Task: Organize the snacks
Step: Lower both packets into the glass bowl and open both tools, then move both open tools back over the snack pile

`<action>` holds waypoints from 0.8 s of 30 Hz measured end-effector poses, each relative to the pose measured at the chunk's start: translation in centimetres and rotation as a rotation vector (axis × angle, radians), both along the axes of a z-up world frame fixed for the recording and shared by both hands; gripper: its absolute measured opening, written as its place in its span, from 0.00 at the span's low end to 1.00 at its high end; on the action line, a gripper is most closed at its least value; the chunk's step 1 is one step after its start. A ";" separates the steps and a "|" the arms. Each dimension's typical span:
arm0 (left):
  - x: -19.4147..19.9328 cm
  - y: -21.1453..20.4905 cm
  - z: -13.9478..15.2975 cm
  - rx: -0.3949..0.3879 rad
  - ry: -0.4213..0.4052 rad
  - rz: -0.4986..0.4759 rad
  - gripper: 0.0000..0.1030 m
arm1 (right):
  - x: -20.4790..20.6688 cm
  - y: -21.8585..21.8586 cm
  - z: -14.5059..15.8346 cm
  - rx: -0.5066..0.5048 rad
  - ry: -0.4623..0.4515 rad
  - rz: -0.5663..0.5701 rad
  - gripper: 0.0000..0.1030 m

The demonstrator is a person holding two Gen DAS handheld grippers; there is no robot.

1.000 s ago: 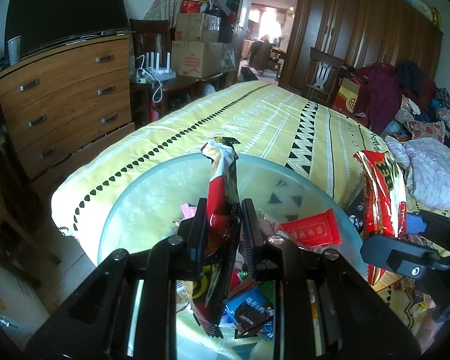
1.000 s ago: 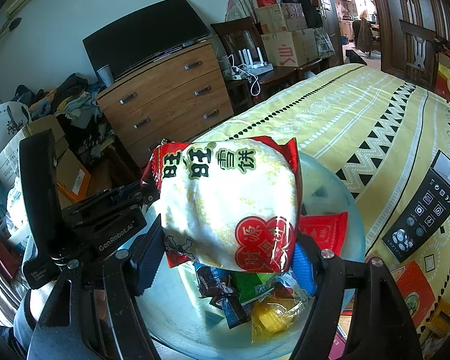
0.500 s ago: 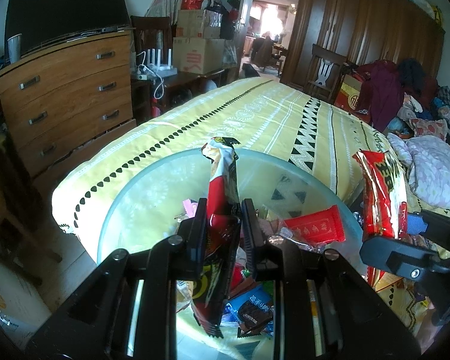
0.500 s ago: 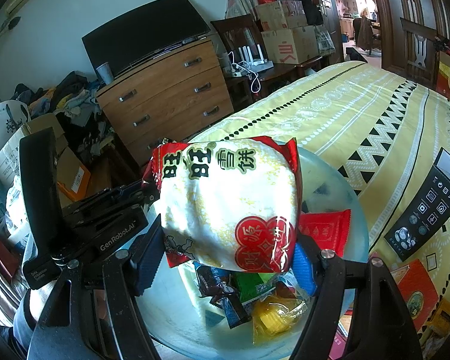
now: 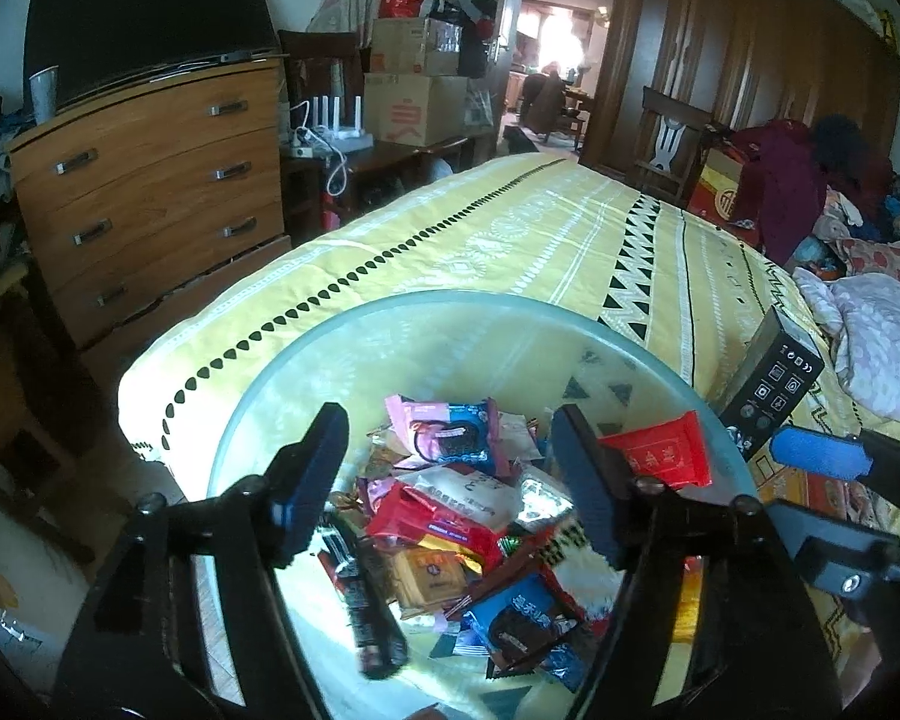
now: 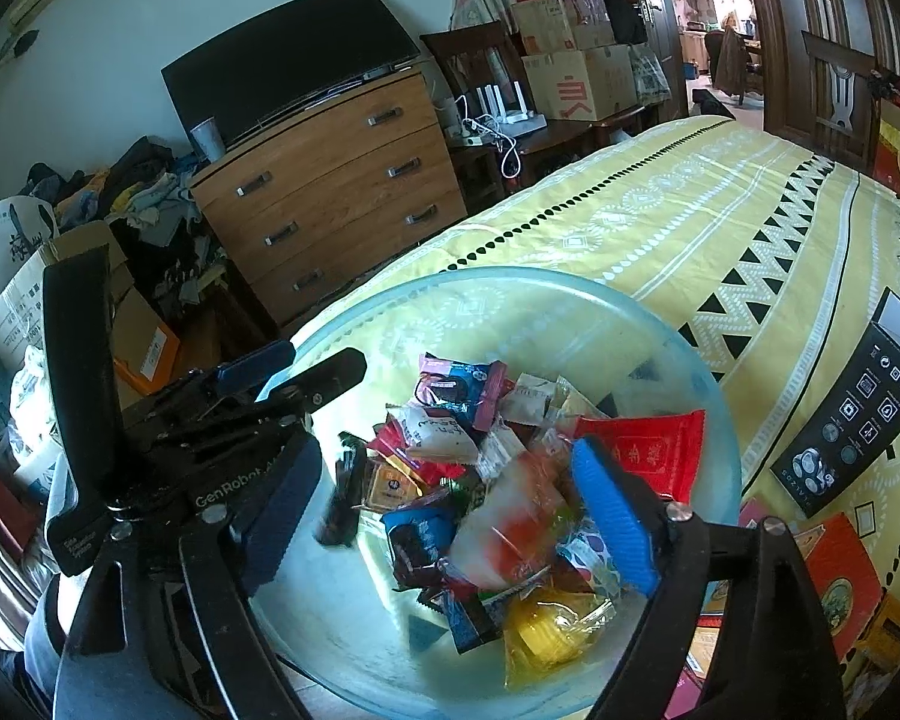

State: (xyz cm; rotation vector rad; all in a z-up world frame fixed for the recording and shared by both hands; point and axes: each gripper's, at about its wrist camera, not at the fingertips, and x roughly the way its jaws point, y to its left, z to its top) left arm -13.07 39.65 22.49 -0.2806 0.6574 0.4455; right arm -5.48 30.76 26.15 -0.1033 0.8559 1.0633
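Note:
A wide glass bowl [image 5: 450,300] [image 6: 510,276] on the yellow bedspread holds a heap of wrapped snacks [image 5: 450,516] [image 6: 480,456]. My left gripper [image 5: 444,480] hovers over the heap with its jaws opening and nothing pressed between them. A dark narrow packet [image 5: 369,606] [image 6: 342,498] is blurred at the bowl's left side, free of the pads. My right gripper [image 6: 450,516] is beside it, jaws also opening. The white and red cracker bag [image 6: 510,522] lies blurred on the heap below its pads. Each gripper shows in the other's view: the left gripper [image 6: 297,369], the right gripper [image 5: 810,498].
A black product box [image 5: 774,378] [image 6: 858,420] lies on the bed right of the bowl, with a red box [image 6: 840,576] nearer. A wooden dresser [image 5: 150,192] [image 6: 330,192] with a television stands left of the bed. Clothes and cartons crowd the room's edges.
Both grippers have spread their jaws. The dark packet has left the left gripper and the cracker bag has left the right one; both have dropped into the bowl.

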 end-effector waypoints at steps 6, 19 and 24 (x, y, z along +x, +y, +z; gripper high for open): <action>0.0 0.3 0.2 0.010 0.010 0.030 0.82 | -0.1 -0.3 -0.7 -0.003 0.021 -0.002 0.85; -0.1 -0.4 1.2 0.038 0.006 0.050 0.98 | -1.8 -3.0 0.1 0.021 -0.027 -0.009 0.86; -0.4 -0.9 1.5 0.043 -0.020 0.058 1.00 | -4.1 -7.0 0.2 0.040 -0.101 -0.053 0.86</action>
